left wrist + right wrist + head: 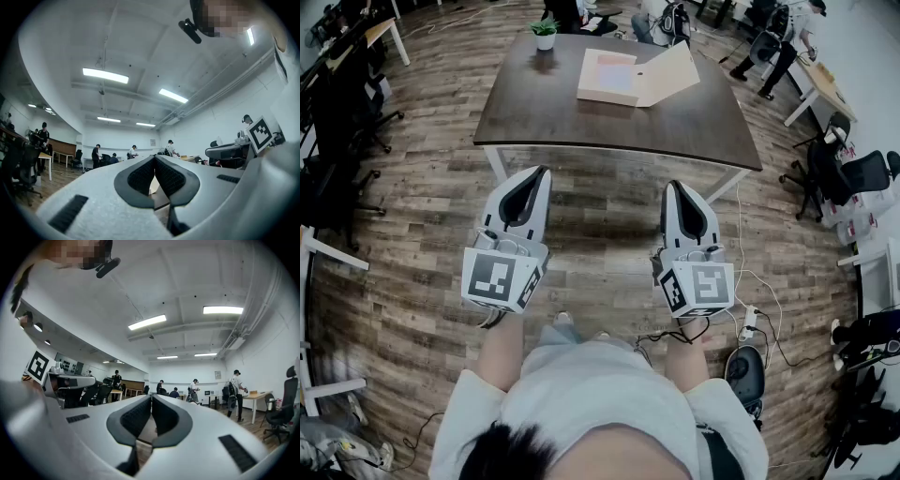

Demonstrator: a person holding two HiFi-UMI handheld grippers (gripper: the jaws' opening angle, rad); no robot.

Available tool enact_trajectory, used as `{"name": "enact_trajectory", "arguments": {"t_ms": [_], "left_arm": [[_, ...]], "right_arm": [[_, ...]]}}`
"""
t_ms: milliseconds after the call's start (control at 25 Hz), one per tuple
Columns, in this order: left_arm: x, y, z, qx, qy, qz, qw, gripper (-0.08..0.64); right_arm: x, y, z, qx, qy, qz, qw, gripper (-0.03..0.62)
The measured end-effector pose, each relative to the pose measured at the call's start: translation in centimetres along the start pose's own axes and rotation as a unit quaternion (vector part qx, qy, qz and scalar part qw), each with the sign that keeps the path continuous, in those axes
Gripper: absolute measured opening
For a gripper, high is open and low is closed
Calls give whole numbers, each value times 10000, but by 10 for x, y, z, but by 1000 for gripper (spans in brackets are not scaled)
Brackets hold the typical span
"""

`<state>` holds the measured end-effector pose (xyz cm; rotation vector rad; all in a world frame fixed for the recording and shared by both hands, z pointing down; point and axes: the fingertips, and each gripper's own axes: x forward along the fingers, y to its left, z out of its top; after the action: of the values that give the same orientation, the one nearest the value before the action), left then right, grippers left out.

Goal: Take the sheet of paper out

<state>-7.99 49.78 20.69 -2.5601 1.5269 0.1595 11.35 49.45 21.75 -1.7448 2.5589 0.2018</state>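
On the dark table ahead lies an open flat cardboard box with its lid folded back to the right; a pale sheet of paper lies inside it. My left gripper and right gripper hover side by side over the wooden floor, well short of the table's near edge. Both point forward and slightly up. In the left gripper view the left gripper has its tips together, empty. In the right gripper view the right gripper is likewise shut on nothing.
A small potted plant stands at the table's far left corner. Office chairs and desks line the right side, dark chairs the left. Cables and a power strip lie on the floor at lower right. Several people work in the background.
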Motion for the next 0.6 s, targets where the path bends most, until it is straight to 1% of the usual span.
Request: {"name": "enact_trajectory", "arguments": {"t_ms": [600], "left_arm": [[10, 23, -5, 4, -41, -76, 10000, -3]], "right_arm": [[20, 7, -7, -19, 37, -96, 9999, 14]]}}
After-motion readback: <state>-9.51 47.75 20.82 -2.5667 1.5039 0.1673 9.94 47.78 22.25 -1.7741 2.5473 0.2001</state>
